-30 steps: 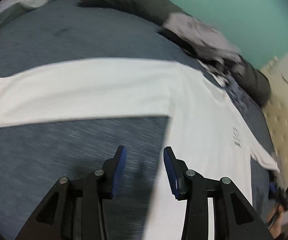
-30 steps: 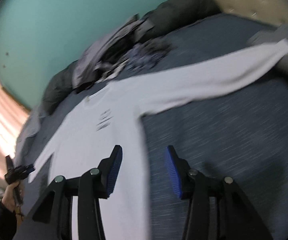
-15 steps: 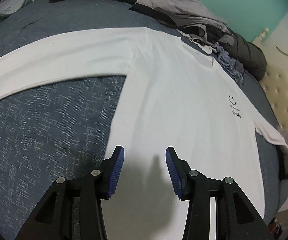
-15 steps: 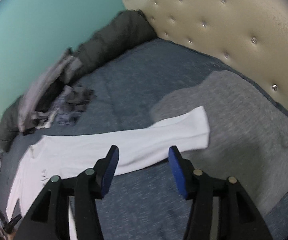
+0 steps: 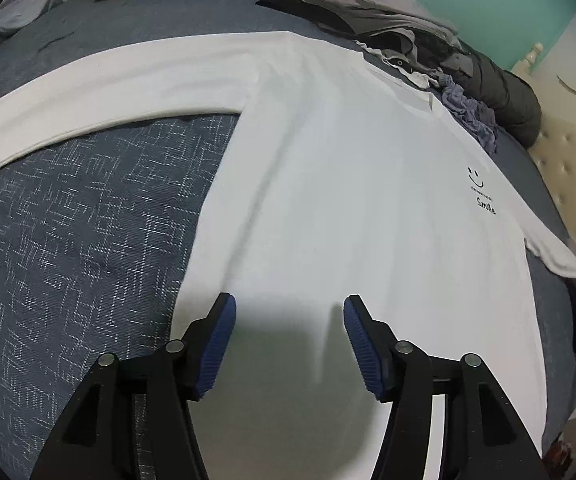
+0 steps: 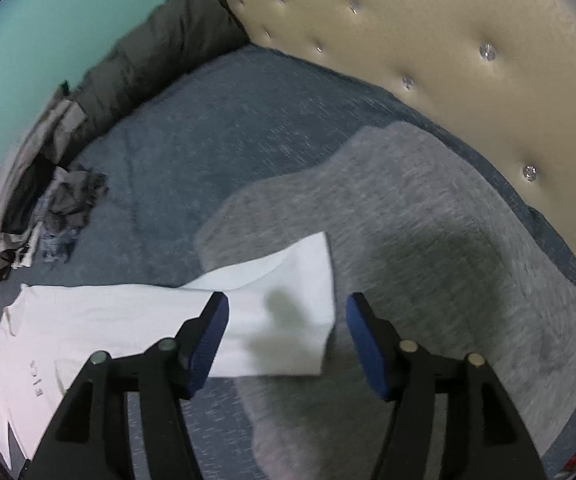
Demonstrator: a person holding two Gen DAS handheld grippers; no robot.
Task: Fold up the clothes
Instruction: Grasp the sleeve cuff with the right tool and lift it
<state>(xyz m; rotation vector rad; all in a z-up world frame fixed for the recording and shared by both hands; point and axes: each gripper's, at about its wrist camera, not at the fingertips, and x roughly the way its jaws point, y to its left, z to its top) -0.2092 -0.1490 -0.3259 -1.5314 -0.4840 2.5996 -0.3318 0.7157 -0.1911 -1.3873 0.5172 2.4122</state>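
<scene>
A white long-sleeved shirt (image 5: 348, 184) with a small black smiley print lies spread flat on a blue bedspread (image 5: 67, 240). My left gripper (image 5: 290, 340) hovers over the shirt's lower body near its left side edge; its jaws are opening and grip nothing. In the right wrist view the shirt's sleeve (image 6: 279, 304) stretches out to its cuff. My right gripper (image 6: 288, 340) hangs above that cuff, its jaws opening too, with the sleeve below them and no pad pressing on it.
A heap of grey and dark clothes (image 5: 388, 28) and a dark bolster (image 5: 508, 96) line the far side by the teal wall. A grey blanket (image 6: 448, 260) lies under the cuff. A cream tufted headboard (image 6: 428, 40) bounds the bed.
My left gripper moved from the bedspread onto the shirt's body and widened. My right gripper swept along the sleeve to the cuff near the headboard and widened as well.
</scene>
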